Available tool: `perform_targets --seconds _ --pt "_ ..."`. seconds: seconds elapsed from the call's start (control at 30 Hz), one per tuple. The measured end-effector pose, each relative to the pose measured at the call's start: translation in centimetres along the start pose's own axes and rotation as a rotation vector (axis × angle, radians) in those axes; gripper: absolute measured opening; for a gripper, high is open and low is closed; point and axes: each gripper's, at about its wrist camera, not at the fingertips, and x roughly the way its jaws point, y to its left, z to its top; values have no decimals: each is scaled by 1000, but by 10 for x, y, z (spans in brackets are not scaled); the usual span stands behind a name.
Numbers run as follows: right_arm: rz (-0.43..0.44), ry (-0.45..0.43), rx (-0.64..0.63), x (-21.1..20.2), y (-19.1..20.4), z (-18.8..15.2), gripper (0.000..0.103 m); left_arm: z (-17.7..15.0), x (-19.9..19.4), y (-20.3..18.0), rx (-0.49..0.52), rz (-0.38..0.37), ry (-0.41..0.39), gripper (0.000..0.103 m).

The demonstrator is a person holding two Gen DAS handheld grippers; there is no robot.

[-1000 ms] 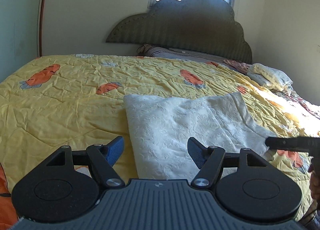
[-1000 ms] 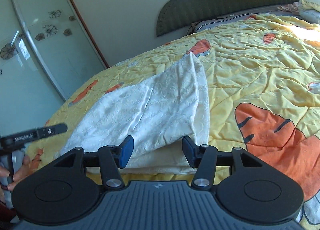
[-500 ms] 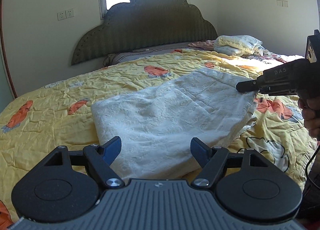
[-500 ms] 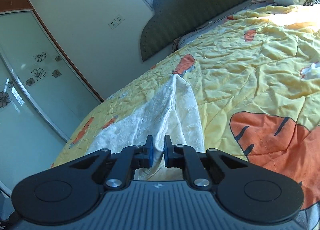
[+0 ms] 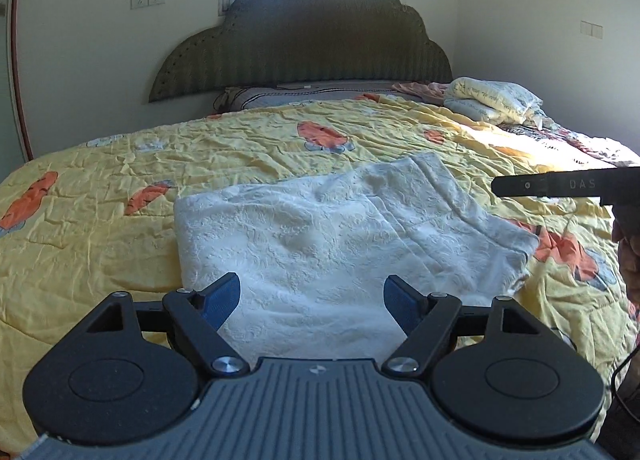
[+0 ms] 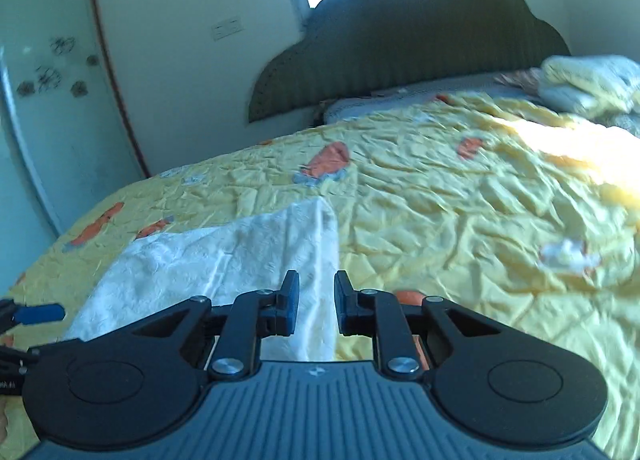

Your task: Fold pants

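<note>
The white pants point(image 5: 320, 244) lie folded on the yellow blanket point(image 5: 100, 196) with orange carrot pictures, in the middle of the bed. In the left view the left gripper point(image 5: 312, 296) sits at 6 o'clock with its blue fingers point(image 5: 220, 296) spread wide apart, holding nothing, and the near edge of the pants shows between them. At 3 o'clock the other tool pokes in from the side, and the letters "DAS" can be read on its black bar point(image 5: 568, 184). In the right view, which is blurry, the right gripper point(image 6: 314, 306) has its fingers a little apart, with a strip of the pants seen in the gap; the fingers do not look pinched on it. The dark headboard point(image 5: 304, 36) stands at 12 o'clock, and folded bedding point(image 5: 492, 100) lies at 2 o'clock.
</note>
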Motion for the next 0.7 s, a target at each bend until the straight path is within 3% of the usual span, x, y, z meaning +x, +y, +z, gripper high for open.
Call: perform_targets --seconds 0.1,0.17,0.23,0.33,0.43,0.57,0.7 --pt "108 118 -177 29 33 -1 18 -1 12 -7 -1 -3 31 82" --pt "66 179 -257 44 41 -13 18 -11 18 -14 36 23 73 82" --pt "-20 182 -297 49 37 -22 17 -15 12 -18 46 48 50 82" --pt "-57 126 -235 33 33 -17 19 -1 7 -20 -7 113 27 82" --pt "-20 66 -207 23 40 -9 19 13 11 -17 -85 147 39 83" --pt "-8 99 -201 35 47 -10 26 21 19 -11 -169 219 95 83" --pt "-36 145 -209 46 45 -27 35 19 22 -6 -194 233 130 83"
